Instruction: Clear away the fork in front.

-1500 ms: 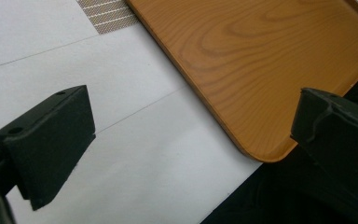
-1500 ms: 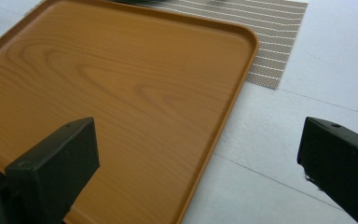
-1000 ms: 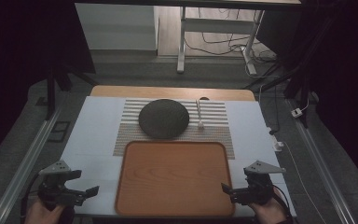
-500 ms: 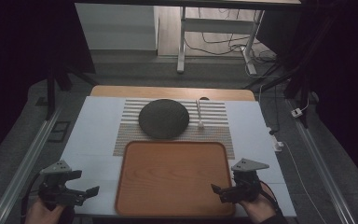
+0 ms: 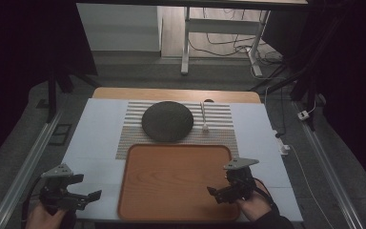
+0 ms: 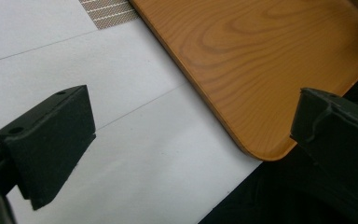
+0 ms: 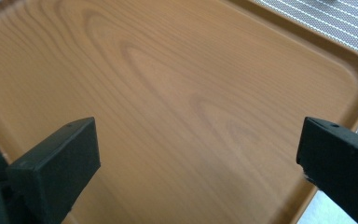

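Observation:
A wood-grain tray [image 5: 171,176] lies at the near middle of the white table. Behind it, a dark round plate [image 5: 167,120] and a small white spoon [image 5: 203,117] rest on a striped placemat [image 5: 219,136]. My left gripper [image 5: 86,188] hovers open over the white surface just left of the tray's near left corner [image 6: 261,93], jaws wide apart [image 6: 191,133] with nothing between them. My right gripper [image 5: 218,191] is open above the tray's near right part. In the right gripper view its jaws [image 7: 196,158] frame bare tray wood [image 7: 177,88].
The white table cover [image 5: 95,129] has bare room on both sides of the tray. A strip of placemat [image 7: 326,18] lies past the tray's far corner. A cable and small plug [image 5: 284,145] lie at the table's right edge. A desk frame [image 5: 219,28] stands on the floor beyond.
My right gripper has moved left from beside the tray's right edge to above the tray. The left gripper has stayed put.

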`<state>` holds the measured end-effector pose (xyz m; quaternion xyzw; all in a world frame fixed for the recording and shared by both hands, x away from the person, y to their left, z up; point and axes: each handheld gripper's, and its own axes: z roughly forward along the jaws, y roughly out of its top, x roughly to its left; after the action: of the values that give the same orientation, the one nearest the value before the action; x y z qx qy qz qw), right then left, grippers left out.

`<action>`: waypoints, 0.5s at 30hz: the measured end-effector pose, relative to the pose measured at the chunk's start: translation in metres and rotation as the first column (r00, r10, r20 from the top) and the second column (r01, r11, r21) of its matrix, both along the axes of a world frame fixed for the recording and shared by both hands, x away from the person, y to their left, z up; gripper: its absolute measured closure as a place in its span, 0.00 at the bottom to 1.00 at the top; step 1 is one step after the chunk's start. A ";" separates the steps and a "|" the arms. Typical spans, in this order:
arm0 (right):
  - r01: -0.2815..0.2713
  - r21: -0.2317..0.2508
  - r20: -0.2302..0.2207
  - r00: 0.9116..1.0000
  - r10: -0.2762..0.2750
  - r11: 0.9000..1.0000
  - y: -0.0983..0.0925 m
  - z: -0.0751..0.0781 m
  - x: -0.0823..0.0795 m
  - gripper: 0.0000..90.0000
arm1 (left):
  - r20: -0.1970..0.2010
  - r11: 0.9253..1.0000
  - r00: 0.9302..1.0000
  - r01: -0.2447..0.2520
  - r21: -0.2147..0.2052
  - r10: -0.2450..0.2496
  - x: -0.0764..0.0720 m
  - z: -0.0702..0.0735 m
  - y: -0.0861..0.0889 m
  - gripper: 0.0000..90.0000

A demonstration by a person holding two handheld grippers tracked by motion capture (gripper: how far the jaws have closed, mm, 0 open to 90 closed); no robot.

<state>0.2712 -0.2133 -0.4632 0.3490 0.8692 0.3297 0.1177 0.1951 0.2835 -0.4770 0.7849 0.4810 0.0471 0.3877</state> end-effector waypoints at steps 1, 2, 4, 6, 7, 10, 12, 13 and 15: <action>-0.001 -0.012 0.006 1.000 0.001 1.000 0.002 0.000 0.002 0.00 | 0.000 1.000 1.000 0.000 0.000 0.000 0.000 0.000 0.000 0.00; -0.003 -0.016 0.005 1.000 0.003 1.000 0.003 -0.001 0.004 0.00 | 0.000 1.000 1.000 -0.002 0.000 0.002 0.000 0.000 0.000 0.00; -0.003 -0.029 0.013 1.000 0.003 1.000 0.007 -0.002 0.007 0.00 | -0.002 1.000 1.000 0.000 -0.001 0.000 0.000 0.000 0.000 0.00; -0.002 -0.041 0.014 1.000 0.002 0.999 0.010 -0.003 0.010 0.00 | -0.003 1.000 1.000 0.000 -0.001 0.000 0.000 0.000 0.000 0.00; -0.006 -0.064 0.025 1.000 0.008 0.998 0.014 -0.004 0.014 0.00 | -0.003 1.000 1.000 0.000 0.000 0.000 0.000 0.000 0.000 0.00; -0.014 -0.078 0.034 0.999 0.016 0.997 0.018 -0.005 0.018 0.00 | -0.005 1.000 1.000 0.001 -0.001 -0.001 0.001 0.000 0.000 0.00; -0.018 -0.102 0.046 0.999 0.023 0.995 0.021 -0.006 0.021 0.00 | -0.005 1.000 1.000 0.001 0.000 -0.001 0.001 0.000 0.000 0.00; -0.025 -0.111 0.049 0.998 0.030 0.994 0.023 -0.006 0.025 0.00 | -0.006 1.000 1.000 0.001 0.000 -0.001 0.001 0.000 0.000 0.00; -0.029 -0.120 0.054 0.998 0.036 0.992 0.023 -0.006 0.027 0.00 | -0.006 1.000 1.000 0.000 -0.001 0.000 0.001 0.000 0.000 0.00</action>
<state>0.2979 -0.1898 -0.4692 0.3180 0.8892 0.2889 0.1572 0.1959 0.2838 -0.4774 0.7849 0.4821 0.0442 0.3867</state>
